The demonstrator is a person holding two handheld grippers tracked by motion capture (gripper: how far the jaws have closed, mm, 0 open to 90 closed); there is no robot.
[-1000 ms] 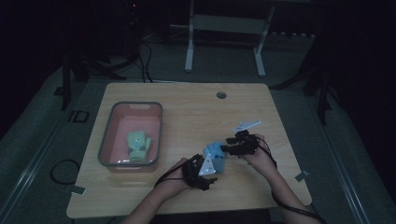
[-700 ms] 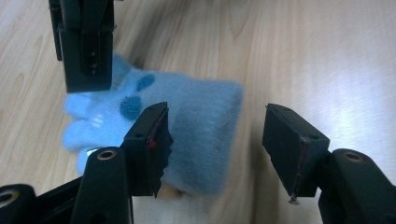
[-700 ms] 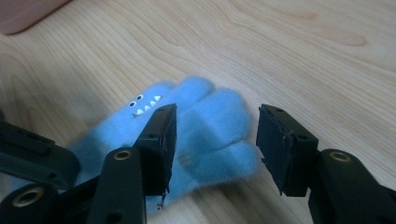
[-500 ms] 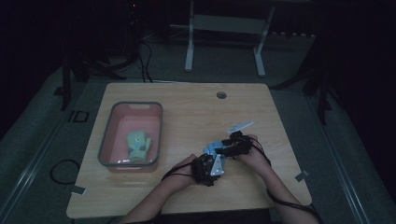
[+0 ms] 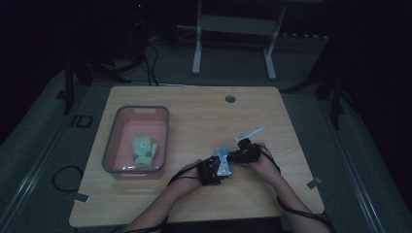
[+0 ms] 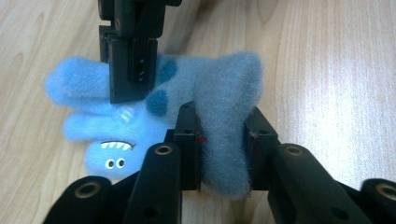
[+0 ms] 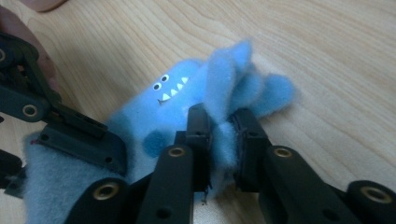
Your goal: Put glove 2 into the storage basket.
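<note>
Both hand-held grippers have just clamped down on the blue glove (image 6: pixel 154 112): left hand-held gripper (image 6: pixel 223 140) pinches its cuff, right hand-held gripper (image 7: pixel 220 140) a finger. Glove's at 5 o'clock on the bench (image 5: pixel 194 121). Close views show its toothy face; the high view adds a tub (image 5: pixel 109 145) at 9 o'clock.

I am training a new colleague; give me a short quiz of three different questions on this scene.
1. True or false: both hand-held grippers pinch the blue fleece glove.
2. Which holds the glove's grey-blue cuff? A) left hand-held gripper B) right hand-held gripper
3. What lies in the pink bin?

Key
1. True: left hand-held gripper and right hand-held gripper are shut on the blue fleece glove.
2. A.
3. A green glove in the pink bin.
</note>
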